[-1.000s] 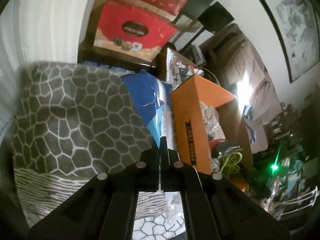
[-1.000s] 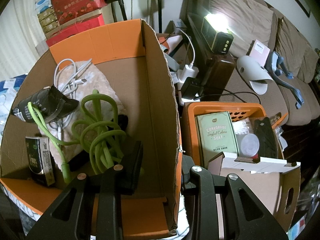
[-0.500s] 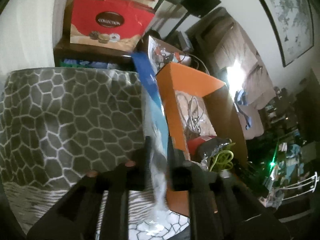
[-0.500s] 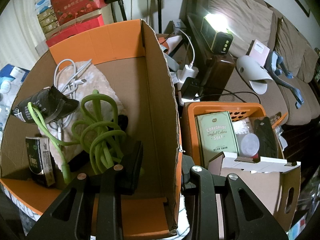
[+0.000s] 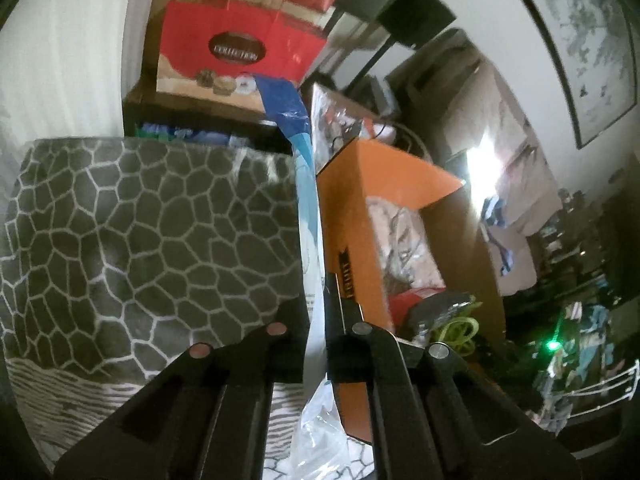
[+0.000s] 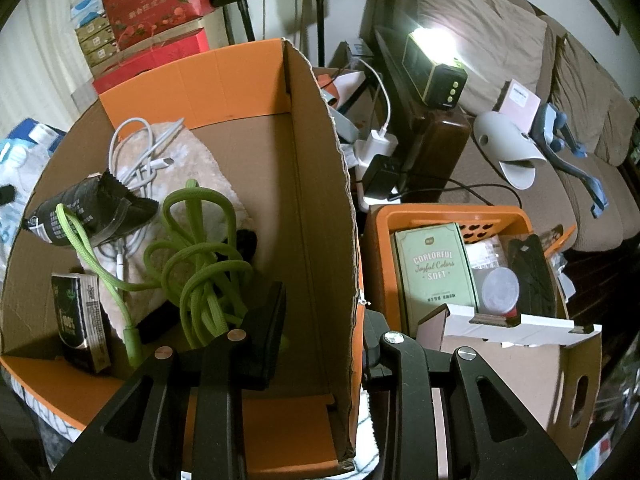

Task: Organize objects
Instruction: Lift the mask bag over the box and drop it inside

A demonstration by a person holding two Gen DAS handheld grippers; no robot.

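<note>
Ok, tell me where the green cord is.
Right wrist view, left of centre: the green cord lies coiled inside the orange cardboard box, beside the white cable.

Red box on the shelf: "COLLECTION" in a dark oval. Green box in the orange basket: "CORLORFUL Joyful Colors SOFT"; smaller line below too small to read. Dark packet in the cardboard box: "100%", rest illegible.
</note>
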